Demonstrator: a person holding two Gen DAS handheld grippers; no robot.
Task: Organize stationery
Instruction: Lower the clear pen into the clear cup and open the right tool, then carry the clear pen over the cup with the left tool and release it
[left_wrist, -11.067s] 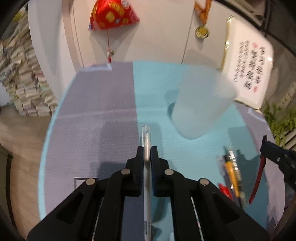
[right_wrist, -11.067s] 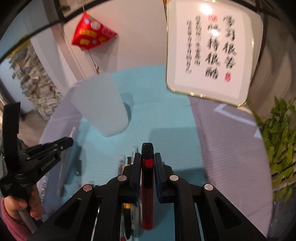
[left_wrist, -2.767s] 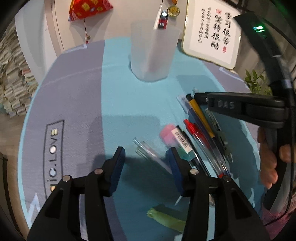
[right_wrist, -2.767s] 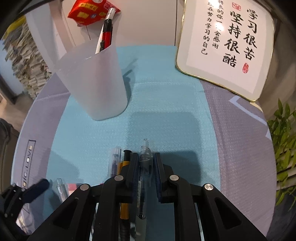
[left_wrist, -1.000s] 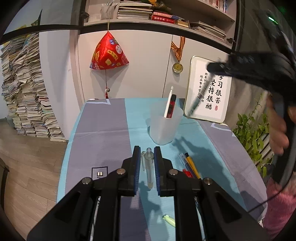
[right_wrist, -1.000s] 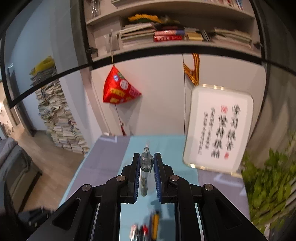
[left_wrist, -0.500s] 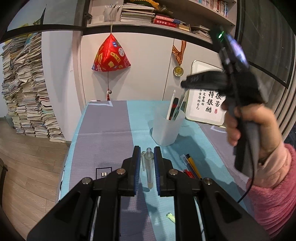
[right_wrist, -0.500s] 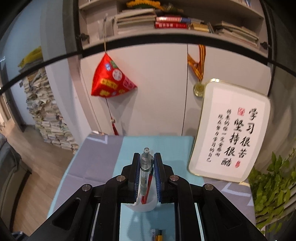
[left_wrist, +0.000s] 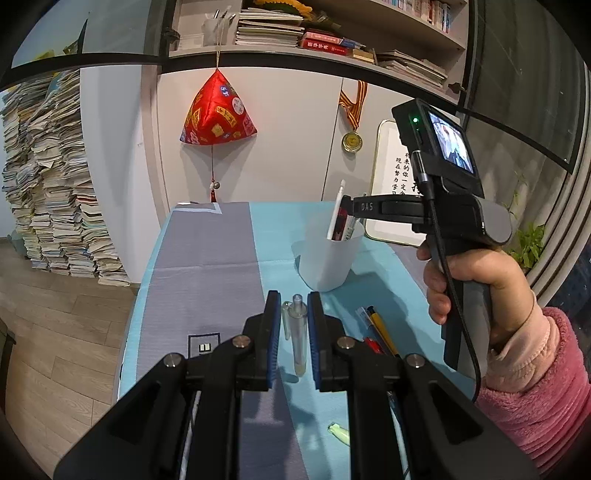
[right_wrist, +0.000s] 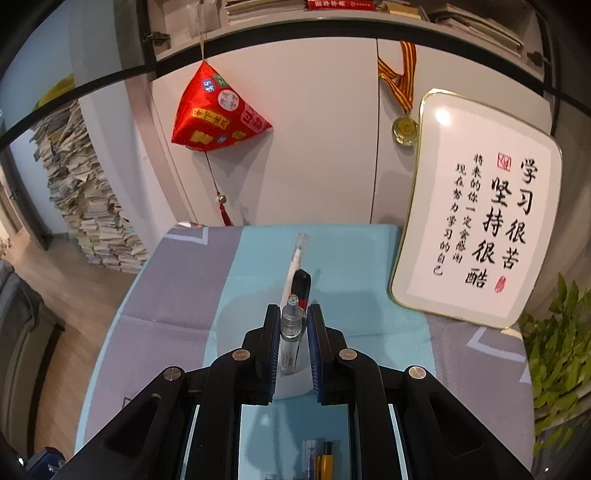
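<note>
Two claws are each gripping a pen — right claw (right_wrist: 291, 345) is lowering its pen (right_wrist: 289, 339) into the cup (left_wrist: 327, 260); releasing comes next, left claw (left_wrist: 291, 341) waiting.

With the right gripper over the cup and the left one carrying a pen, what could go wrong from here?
1. The right gripper has widened around the grey-barrelled pen above the translucent plastic cup; it may drop askew against the white pen and red-and-black pen already inside.
2. The cup looks light; a nudge could tip it.
3. The left gripper holds its clear pen loosely; it might slip.
</note>
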